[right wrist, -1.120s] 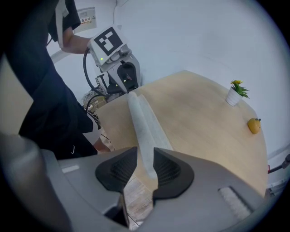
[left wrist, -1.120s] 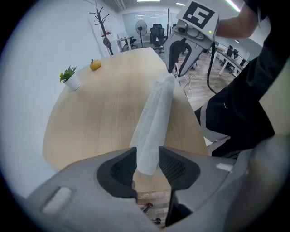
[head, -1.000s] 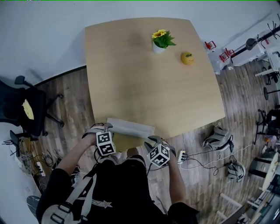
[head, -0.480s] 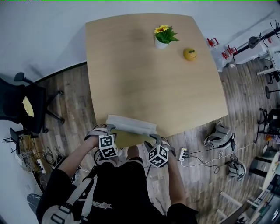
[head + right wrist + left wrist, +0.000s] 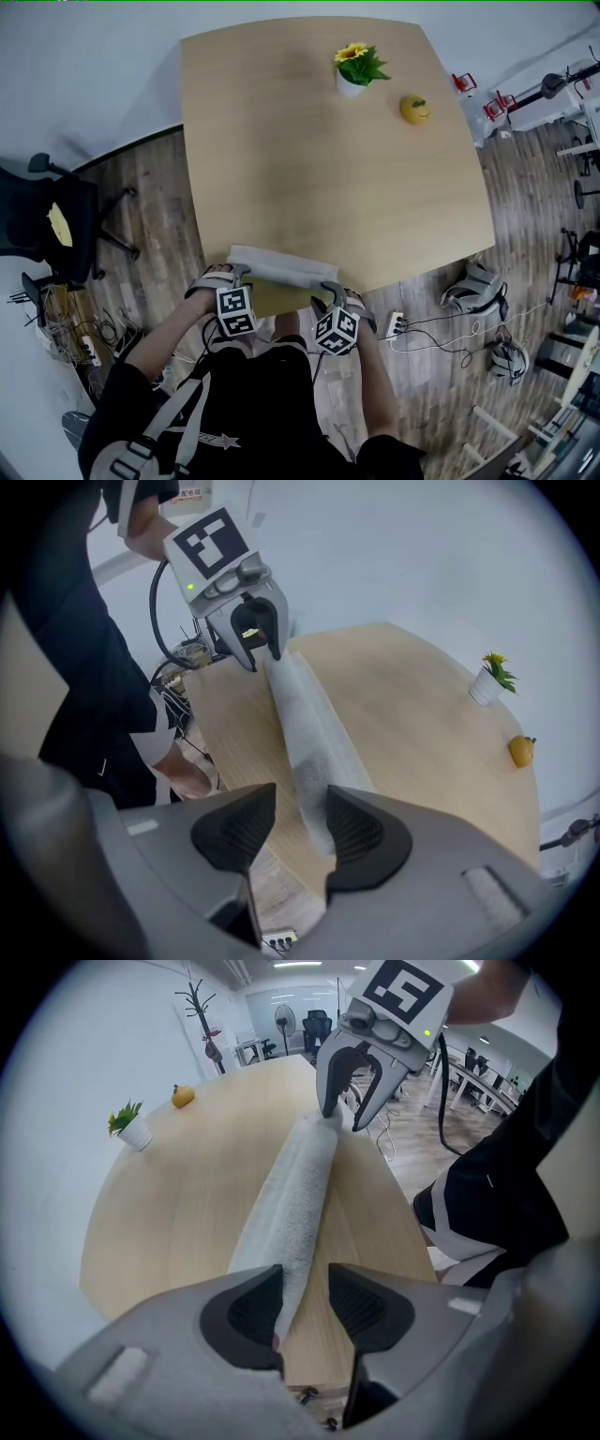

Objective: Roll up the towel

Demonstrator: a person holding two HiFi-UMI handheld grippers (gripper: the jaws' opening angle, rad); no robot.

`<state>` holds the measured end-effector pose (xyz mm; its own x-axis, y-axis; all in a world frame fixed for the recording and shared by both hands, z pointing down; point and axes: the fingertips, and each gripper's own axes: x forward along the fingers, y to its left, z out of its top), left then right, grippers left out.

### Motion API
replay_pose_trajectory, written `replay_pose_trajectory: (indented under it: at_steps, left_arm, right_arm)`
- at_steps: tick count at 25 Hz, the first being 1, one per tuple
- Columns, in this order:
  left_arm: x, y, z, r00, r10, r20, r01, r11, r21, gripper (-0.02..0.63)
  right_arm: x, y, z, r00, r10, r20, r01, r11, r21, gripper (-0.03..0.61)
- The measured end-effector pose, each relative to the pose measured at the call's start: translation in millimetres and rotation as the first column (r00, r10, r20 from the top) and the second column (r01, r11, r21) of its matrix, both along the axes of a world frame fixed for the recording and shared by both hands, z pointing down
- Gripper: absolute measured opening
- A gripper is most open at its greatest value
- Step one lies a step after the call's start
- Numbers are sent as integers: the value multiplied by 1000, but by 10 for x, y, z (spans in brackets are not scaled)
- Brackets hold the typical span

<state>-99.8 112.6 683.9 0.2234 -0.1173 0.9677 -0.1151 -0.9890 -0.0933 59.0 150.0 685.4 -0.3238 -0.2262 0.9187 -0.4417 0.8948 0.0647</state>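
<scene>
The pale grey towel (image 5: 279,270) lies rolled into a long tube along the near edge of the wooden table (image 5: 328,169). My left gripper (image 5: 239,273) points steeply down at its left end. In the left gripper view the towel (image 5: 300,1185) runs in between the jaws, brushing one pad, with bare wood showing at the other, so this gripper (image 5: 305,1283) is open. My right gripper (image 5: 328,289) stands over the right end. Its jaws have just been opening, and they (image 5: 300,803) straddle the towel's tip (image 5: 309,733) without pressing on it.
A small potted yellow flower (image 5: 354,70) and a yellow fruit (image 5: 416,109) stand at the table's far right. A black office chair (image 5: 47,225) is on the floor to the left. Cables and a power strip (image 5: 396,325) lie beside the table's near right corner.
Both grippers have sunk a little towards the ends of the towel. The rolled towel itself lies where it was.
</scene>
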Motion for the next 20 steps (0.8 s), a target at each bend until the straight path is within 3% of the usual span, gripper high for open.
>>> replay_pose_trajectory:
  at_steps: [20]
  left_arm:
    - [41,-248,111,998,24,50,-23,999,-22,143]
  right_arm:
    - [59,-242,123,998,-47,-39,48,999,22,156]
